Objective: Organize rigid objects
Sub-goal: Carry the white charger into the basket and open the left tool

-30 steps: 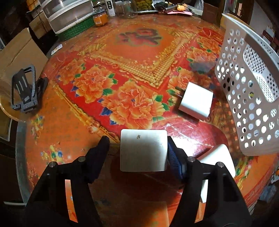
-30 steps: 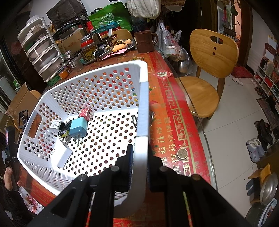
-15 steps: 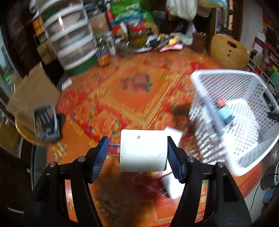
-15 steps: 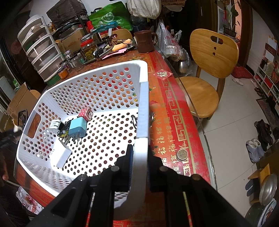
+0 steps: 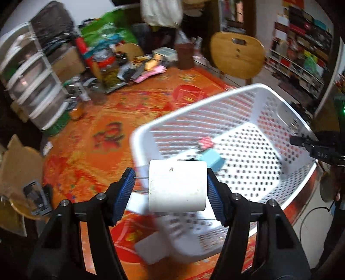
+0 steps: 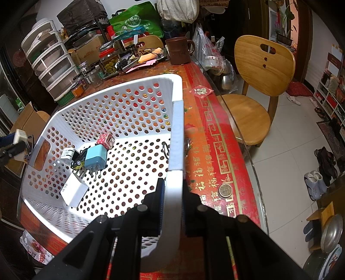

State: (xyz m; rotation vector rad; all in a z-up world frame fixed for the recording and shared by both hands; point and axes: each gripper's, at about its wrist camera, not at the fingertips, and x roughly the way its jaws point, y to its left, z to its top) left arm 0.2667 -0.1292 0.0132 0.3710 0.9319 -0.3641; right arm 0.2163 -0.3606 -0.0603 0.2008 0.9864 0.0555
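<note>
Lifted off the tablecloth (image 5: 90, 155) since the earlier frame, the left gripper (image 5: 171, 187) now hangs above the near corner of the white basket (image 5: 269, 92), carrying a white plug (image 5: 177, 185). Its blue pads (image 5: 126, 189) clamp the plug across its width, the right pad against the body and the two metal prongs pointing at the left pad. The right gripper (image 6: 172, 204) has kept its place, pinched tight on the basket's rim on the side toward the wooden chair (image 6: 263, 64).

The basket sits on a round table under a red and orange flowered cloth. Beyond the basket stand clear plastic drawers (image 6: 51, 62), jars, a brown mug (image 6: 180, 50) and a green bag (image 6: 138, 20). On the chair side, a coin (image 6: 225, 190) lies on the cloth near the basket, and pale floor tiles spread beyond the table's edge.

Inside the basket, near its middle, are a light blue plug (image 6: 96, 159), a small pink and white cube (image 6: 105, 141) just behind it, a white plug (image 6: 74, 191) nearer the right gripper, and another small white piece (image 6: 68, 154) beside a dark toy. Outside, below the basket's near corner, a blurred white block (image 5: 151, 249) lies on the cloth.
</note>
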